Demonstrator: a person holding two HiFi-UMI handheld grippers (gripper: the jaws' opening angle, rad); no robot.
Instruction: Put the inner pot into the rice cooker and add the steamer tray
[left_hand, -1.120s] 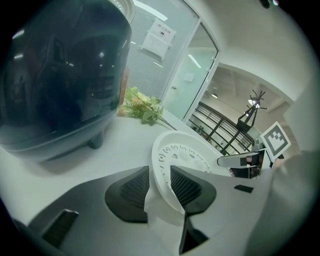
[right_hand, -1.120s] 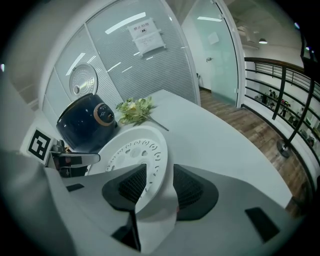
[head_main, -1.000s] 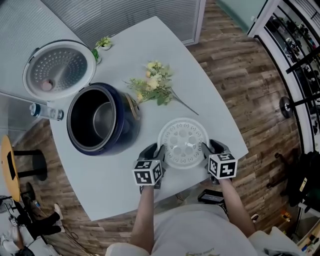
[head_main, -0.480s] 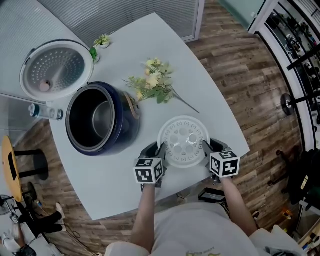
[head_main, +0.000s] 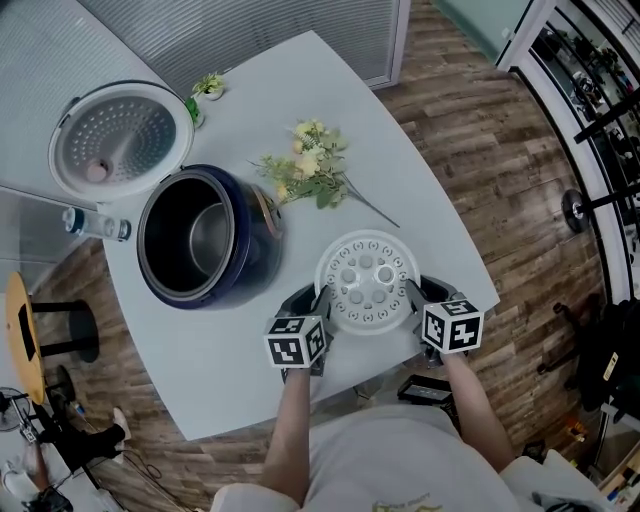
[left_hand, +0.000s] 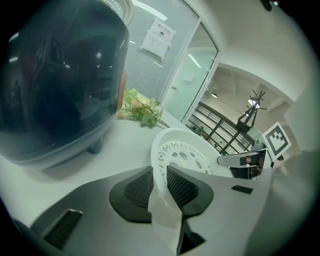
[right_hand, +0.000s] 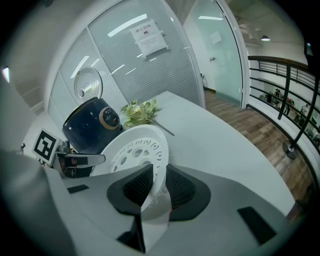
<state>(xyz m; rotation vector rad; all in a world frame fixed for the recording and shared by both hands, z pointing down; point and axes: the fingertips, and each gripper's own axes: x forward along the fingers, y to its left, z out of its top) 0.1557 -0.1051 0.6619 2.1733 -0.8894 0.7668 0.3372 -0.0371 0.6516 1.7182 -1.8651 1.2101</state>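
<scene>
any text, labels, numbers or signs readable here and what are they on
No words or numbers can be read.
Too blurred to read: print on the notice on the glass wall.
No legible marks: the dial on the cooker.
Square codes only, no letters: the cubes on the left gripper and right gripper, whose jaws have just been closing on the rim of the tray.

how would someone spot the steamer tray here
On the pale table, look near its front edge, right of the dark blue rice cooker, below the flowers. The steamer tray is the white round disc with holes, detached from the cooker, unlike its perforated lid.
</scene>
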